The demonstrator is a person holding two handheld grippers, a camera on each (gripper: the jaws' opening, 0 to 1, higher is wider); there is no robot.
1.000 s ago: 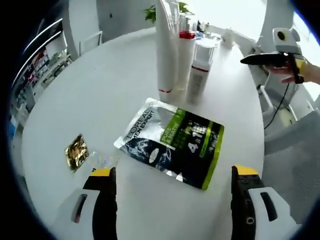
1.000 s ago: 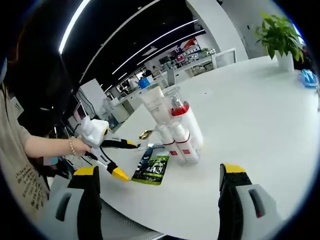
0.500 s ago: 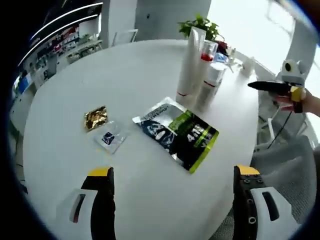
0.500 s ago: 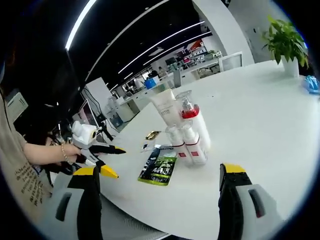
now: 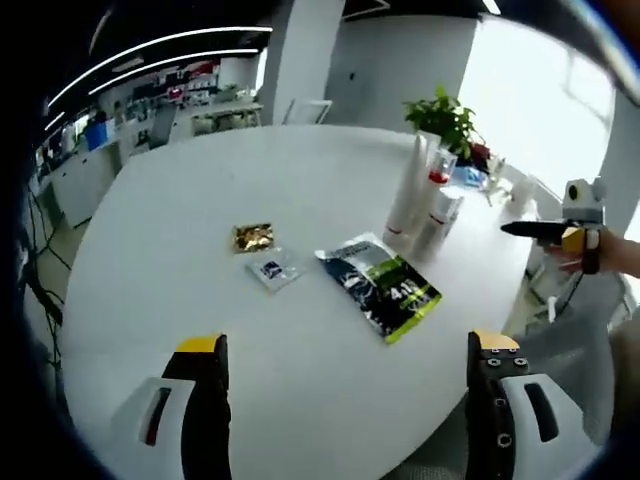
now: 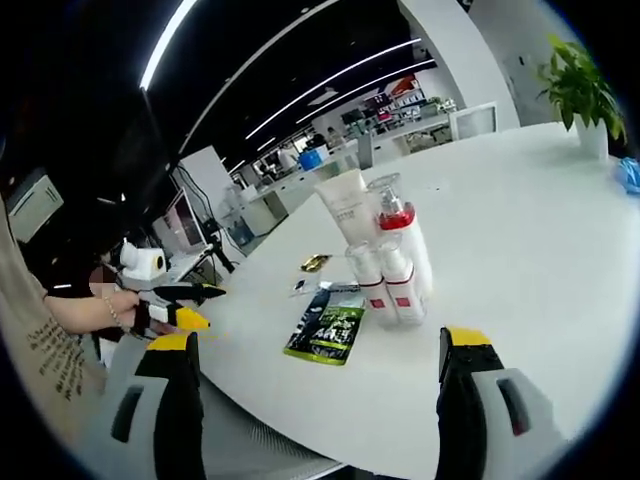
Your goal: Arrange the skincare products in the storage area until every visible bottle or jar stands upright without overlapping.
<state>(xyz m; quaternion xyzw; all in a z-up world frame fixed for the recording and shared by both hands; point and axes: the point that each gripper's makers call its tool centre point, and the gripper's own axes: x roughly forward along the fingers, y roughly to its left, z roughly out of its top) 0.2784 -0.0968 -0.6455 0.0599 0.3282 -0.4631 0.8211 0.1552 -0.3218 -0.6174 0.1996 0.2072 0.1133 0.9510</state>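
round white counter [image 5: 160, 230] in an open-plan office carries the work. bottles [image 5: 425, 205] stand upright in a tight cluster at upper right of the left gripper view; a green sachet [image 5: 382, 285] and two small packets [image 5: 262, 254] lie flat at centre. judged step: final check, nothing left to right. left claw [image 5: 345, 345] and right claw [image 6: 320, 345] hover off the counter edge, both spread and empty.

White table [image 5: 180, 260]; black-and-green pouch [image 5: 385, 285]; gold sachet [image 5: 253, 237] — white bottles [image 6: 395, 275] with red bands.
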